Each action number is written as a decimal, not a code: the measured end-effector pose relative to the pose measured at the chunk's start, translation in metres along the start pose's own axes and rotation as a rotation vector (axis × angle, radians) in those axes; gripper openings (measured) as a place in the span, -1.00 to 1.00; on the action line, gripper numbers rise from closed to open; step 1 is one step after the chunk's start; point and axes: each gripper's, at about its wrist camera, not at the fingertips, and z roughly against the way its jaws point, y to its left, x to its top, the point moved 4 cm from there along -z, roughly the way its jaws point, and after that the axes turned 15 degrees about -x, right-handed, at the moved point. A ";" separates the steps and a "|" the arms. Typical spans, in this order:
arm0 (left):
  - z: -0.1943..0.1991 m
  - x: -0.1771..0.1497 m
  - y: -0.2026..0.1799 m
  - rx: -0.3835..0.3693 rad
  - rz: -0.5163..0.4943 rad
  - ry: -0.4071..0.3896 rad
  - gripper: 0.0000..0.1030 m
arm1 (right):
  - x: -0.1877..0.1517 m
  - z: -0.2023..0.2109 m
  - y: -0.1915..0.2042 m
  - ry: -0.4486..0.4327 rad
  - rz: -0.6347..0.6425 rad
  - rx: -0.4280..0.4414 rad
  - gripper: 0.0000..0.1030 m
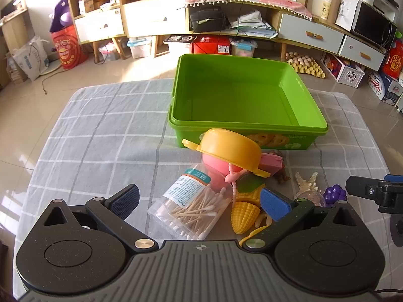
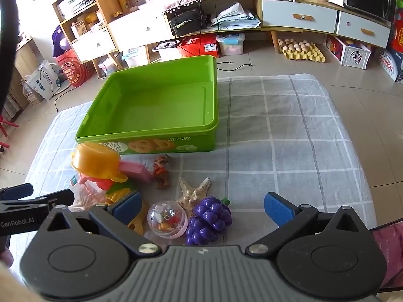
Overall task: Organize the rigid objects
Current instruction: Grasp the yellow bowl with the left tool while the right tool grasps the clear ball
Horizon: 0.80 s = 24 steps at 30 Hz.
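An empty green plastic box (image 1: 241,95) (image 2: 156,105) stands on the checked tablecloth. In front of it lies a pile of toys: a yellow pot (image 1: 231,148) (image 2: 97,162), a clear cotton swab box (image 1: 194,203), toy corn (image 1: 245,215), a starfish (image 1: 306,182) (image 2: 194,192), purple toy grapes (image 1: 335,193) (image 2: 209,220), a clear capsule ball (image 2: 167,219), a small figurine (image 2: 161,171) and a pink block (image 2: 136,172). My left gripper (image 1: 201,201) is open, its jaws either side of the swab box. My right gripper (image 2: 201,209) is open, over the capsule ball and grapes.
The grey checked cloth (image 2: 289,138) covers a table whose edges drop to a tiled floor. Shelves, drawers, storage bins and an egg tray (image 1: 306,65) line the far wall. The right gripper's body (image 1: 372,191) shows at the left wrist view's right edge.
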 end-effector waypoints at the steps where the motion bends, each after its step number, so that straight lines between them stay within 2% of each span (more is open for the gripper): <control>1: -0.001 0.000 0.000 0.001 -0.003 0.002 0.91 | 0.000 -0.001 -0.001 0.006 -0.005 0.004 0.50; 12: -0.007 -0.001 0.003 -0.022 -0.004 0.023 0.91 | -0.003 -0.005 0.000 0.034 -0.011 0.041 0.48; 16: -0.009 0.003 0.004 -0.061 -0.037 0.021 0.91 | -0.002 -0.010 0.001 0.060 -0.019 0.098 0.22; 17: -0.010 0.005 0.005 -0.078 -0.049 0.024 0.91 | -0.002 -0.012 0.001 0.071 -0.024 0.119 0.05; 20: -0.012 0.010 0.007 -0.134 -0.081 0.029 0.91 | -0.002 -0.021 0.001 0.123 -0.050 0.194 -0.31; 24: -0.014 0.019 0.010 -0.197 -0.093 0.018 0.87 | -0.002 -0.030 0.007 0.176 -0.076 0.281 -0.50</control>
